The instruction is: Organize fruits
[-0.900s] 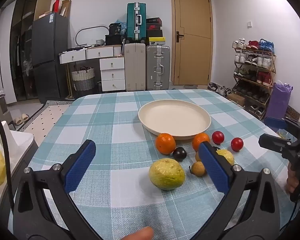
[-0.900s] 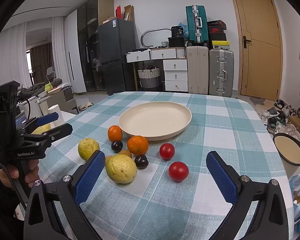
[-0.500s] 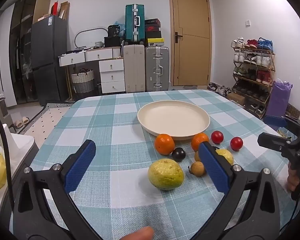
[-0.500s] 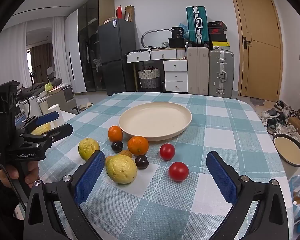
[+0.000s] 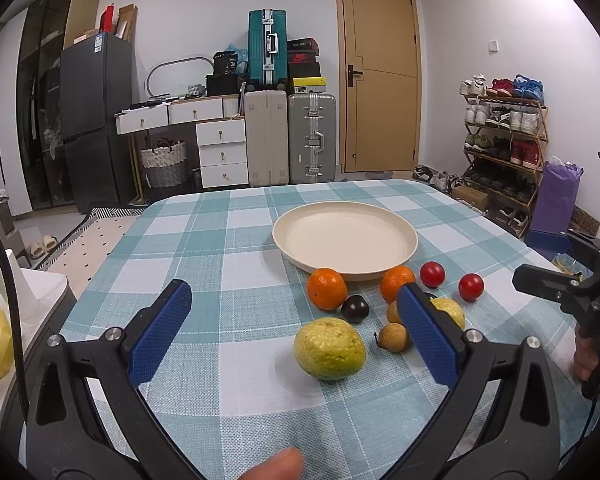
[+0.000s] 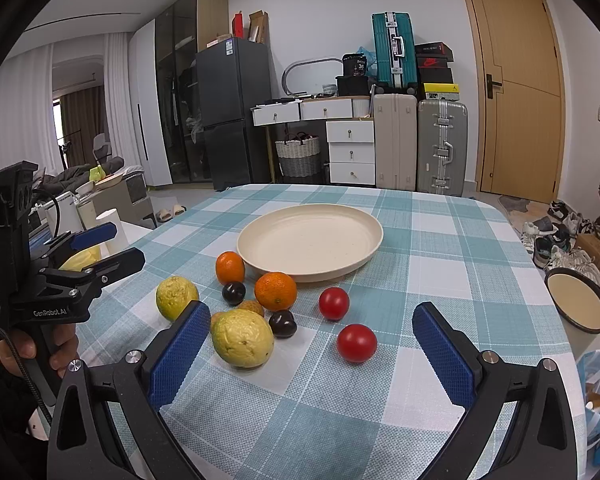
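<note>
A cream plate (image 5: 344,236) (image 6: 310,242) sits mid-table with nothing in it. In front of it lie two oranges (image 5: 326,289) (image 6: 275,290), two yellow-green fruits (image 5: 329,348) (image 6: 243,337), two red tomatoes (image 5: 471,286) (image 6: 356,342), two dark plums (image 5: 355,308) (image 6: 282,323) and small brown fruits (image 5: 393,336). My left gripper (image 5: 294,292) hovers open just short of the nearer yellow-green fruit. My right gripper (image 6: 311,310) is open too, above the cloth near the tomatoes. Neither holds anything.
The table has a teal checked cloth (image 5: 204,248). Behind it stand suitcases (image 5: 312,136), white drawers (image 5: 222,152) and a door (image 5: 380,100). A shoe rack (image 5: 504,140) is on the right. A round bin (image 6: 578,306) stands beside the table's right edge.
</note>
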{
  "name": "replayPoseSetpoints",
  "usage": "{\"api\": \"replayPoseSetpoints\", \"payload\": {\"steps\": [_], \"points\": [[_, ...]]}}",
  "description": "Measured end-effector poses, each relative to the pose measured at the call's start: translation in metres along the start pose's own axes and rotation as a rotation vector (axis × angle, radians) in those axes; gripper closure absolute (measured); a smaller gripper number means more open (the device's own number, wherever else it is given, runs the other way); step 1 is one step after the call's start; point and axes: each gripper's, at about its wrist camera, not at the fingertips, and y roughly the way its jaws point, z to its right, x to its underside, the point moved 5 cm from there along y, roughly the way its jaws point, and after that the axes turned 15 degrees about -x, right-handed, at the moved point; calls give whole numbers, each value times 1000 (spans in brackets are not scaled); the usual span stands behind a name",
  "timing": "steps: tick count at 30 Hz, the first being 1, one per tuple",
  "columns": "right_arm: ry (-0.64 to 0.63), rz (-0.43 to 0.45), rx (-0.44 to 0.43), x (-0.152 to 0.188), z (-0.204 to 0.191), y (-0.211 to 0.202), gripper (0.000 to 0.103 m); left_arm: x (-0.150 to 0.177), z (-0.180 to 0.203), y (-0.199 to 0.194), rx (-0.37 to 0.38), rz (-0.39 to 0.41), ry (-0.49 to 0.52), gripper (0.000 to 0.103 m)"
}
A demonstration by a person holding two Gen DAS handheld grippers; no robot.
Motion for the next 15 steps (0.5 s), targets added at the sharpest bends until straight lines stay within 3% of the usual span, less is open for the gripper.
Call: {"api": "replayPoseSetpoints", "payload": {"steps": [15], "points": [[-1,0,-1,0,0,-1,0,0,1,1,0,1,3,0]]}}
